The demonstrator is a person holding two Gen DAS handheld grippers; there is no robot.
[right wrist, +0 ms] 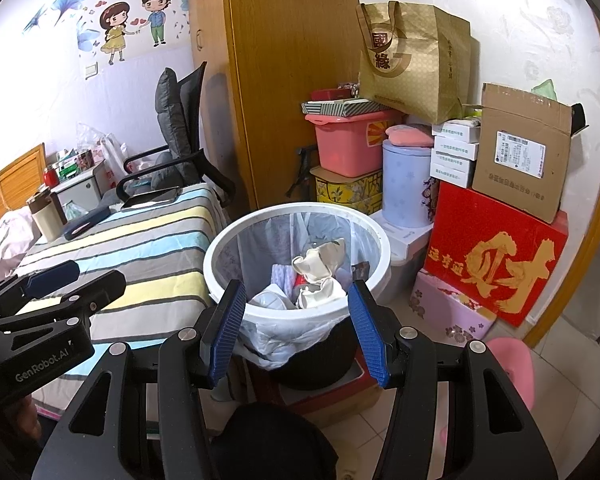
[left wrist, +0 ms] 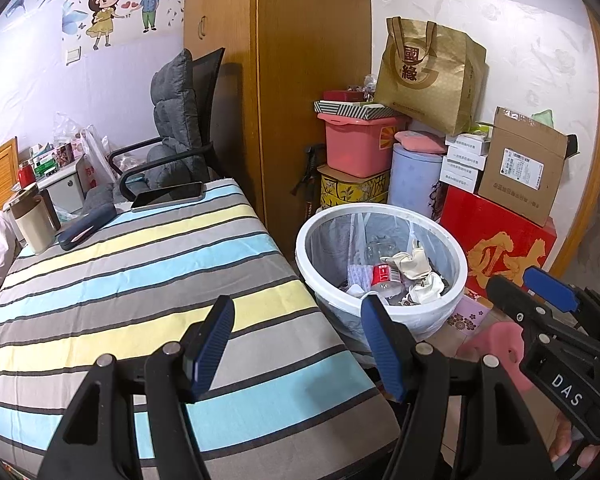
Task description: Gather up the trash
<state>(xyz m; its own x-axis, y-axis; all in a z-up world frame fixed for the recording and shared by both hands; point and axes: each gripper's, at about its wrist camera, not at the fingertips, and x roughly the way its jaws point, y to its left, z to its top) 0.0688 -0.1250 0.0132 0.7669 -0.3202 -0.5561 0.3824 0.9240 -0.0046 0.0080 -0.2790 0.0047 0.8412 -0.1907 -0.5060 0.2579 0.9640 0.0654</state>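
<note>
A white-rimmed trash bin [left wrist: 300,248] with a clear liner stands on the floor beside the bed. Inside lie crumpled paper [left wrist: 418,280], a red can [left wrist: 384,274] and other scraps. My left gripper [left wrist: 298,346] hovers over the bed's corner, just short of the bin, open with nothing between its blue pads. My right gripper [right wrist: 298,332] hangs in front of the bin [right wrist: 216,256], also open and empty; the crumpled paper [right wrist: 320,264] shows beyond its pads. Each gripper appears in the other's view: the right gripper [left wrist: 512,282] at the right, the left gripper [right wrist: 100,274] at the left.
The bed has a striped cover [left wrist: 140,280] carrying a tablet [left wrist: 168,196], a dark case [left wrist: 86,226] and a beige cup [left wrist: 32,220]. A wooden wardrobe [left wrist: 312,80] and stacked boxes [right wrist: 496,256] crowd behind the bin. A pink stool [right wrist: 516,364] sits on the tiled floor at the right.
</note>
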